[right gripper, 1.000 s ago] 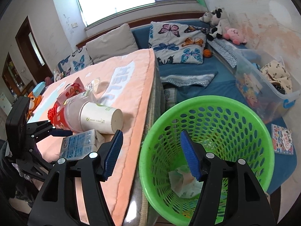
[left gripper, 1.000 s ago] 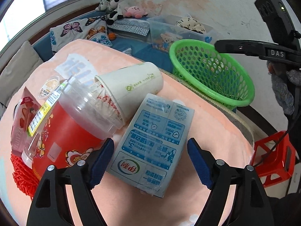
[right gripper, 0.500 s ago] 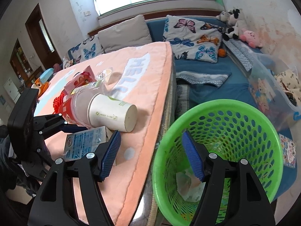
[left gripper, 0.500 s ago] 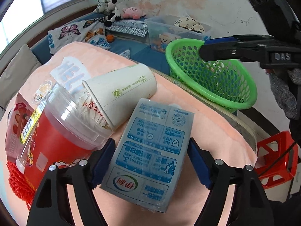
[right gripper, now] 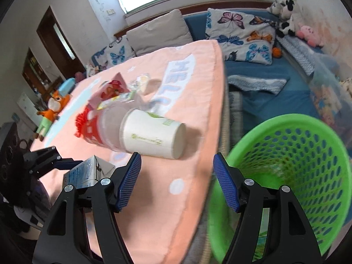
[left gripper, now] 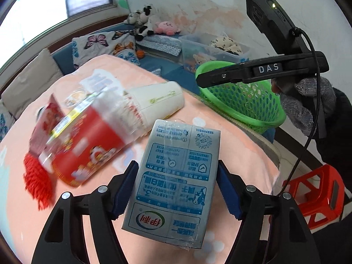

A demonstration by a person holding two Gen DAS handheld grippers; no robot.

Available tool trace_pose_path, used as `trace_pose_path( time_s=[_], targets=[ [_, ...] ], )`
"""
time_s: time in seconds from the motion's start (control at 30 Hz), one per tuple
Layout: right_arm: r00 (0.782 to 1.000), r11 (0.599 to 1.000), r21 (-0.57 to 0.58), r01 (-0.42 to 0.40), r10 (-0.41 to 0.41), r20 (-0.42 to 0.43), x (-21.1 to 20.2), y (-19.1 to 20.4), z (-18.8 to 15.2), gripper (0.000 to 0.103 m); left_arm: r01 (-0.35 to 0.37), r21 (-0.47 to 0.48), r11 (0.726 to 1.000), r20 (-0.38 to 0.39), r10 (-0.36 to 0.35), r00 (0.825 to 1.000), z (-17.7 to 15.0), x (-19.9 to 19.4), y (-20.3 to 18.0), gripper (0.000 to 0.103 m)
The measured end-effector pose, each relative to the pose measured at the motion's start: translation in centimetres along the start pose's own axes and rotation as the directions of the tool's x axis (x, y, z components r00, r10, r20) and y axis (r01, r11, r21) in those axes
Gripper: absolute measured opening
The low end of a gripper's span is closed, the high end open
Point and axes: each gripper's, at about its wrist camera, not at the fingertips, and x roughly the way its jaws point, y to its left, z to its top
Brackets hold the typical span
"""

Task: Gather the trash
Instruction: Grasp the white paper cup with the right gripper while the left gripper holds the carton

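Left wrist view: the left tongs are closing, pads against both sides of the milk carton, above the peach blanket.

Right wrist view: the right tongs gape empty near the paper cup, green basket beside the bed.

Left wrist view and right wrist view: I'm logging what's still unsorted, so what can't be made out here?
- Red cup: motion-blurred in the left wrist view, label unreadable.
- Milk carton: sits between the closing left gripper pads; its underside is hidden. In the right wrist view the right gripper's finger covers part of it.
- Green basket: contents blurred and partly behind the right gripper, right wrist view.
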Motion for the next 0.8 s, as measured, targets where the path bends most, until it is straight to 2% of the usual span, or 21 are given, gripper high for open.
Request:
trace_pose_path(
  time_s=[0.17, 0.27, 0.33, 0.47, 0.6, 0.67, 0.77, 0.8],
  targets=[
    [0.999, 0.998, 0.046, -0.038, 0.038, -0.013, 0.6, 0.7, 0.1, 0.068, -0.046, -0.037, 0.998, 0.012, 0.046, 0.999, -1.1, -1.6, 1.2, 0.068],
    [0.999, 0.999, 0.038, -0.034, 0.034, -0.014, 0.8, 1.4, 0.1, 0.068, -0.061, -0.059, 0.996, 0.015, 0.062, 0.998, -1.7, -2.2, 1.9, 0.068],
    [1.000, 1.000, 0.007, -0.016, 0.016, -0.022, 1.0, 2.0, 0.2, 0.068, -0.070, -0.069, 0.995, 0.019, 0.072, 0.997, -1.8, -2.5, 2.4, 0.068],
    [0.998, 0.991, -0.128, 0.040, -0.045, -0.037, 1.6, 3.4, 0.6, 0.070, -0.092, -0.094, 0.991, 0.025, 0.094, 0.995, -2.4, -3.4, 3.5, 0.068],
    [0.990, 0.936, -0.338, 0.096, -0.126, -0.067, 2.9, 4.9, 1.0, 0.076, -0.104, -0.129, 0.986, 0.029, 0.109, 0.994, -3.0, -4.2, 4.6, 0.068],
    [0.982, 0.883, -0.456, 0.113, -0.169, -0.084, 3.9, 5.7, 1.2, 0.077, -0.113, -0.138, 0.984, 0.029, 0.118, 0.993, -3.1, -4.5, 4.9, 0.068],
    [0.973, 0.815, -0.573, 0.086, -0.192, -0.127, 5.6, 6.5, 1.3, 0.079, -0.121, -0.160, 0.980, 0.029, 0.127, 0.991, -3.4, -4.8, 5.3, 0.068],
    [0.968, 0.780, -0.620, 0.085, -0.212, -0.134, 6.3, 6.9, 1.3, 0.080, -0.122, -0.171, 0.978, 0.028, 0.129, 0.991, -3.6, -4.9, 5.5, 0.068]
  ],
)
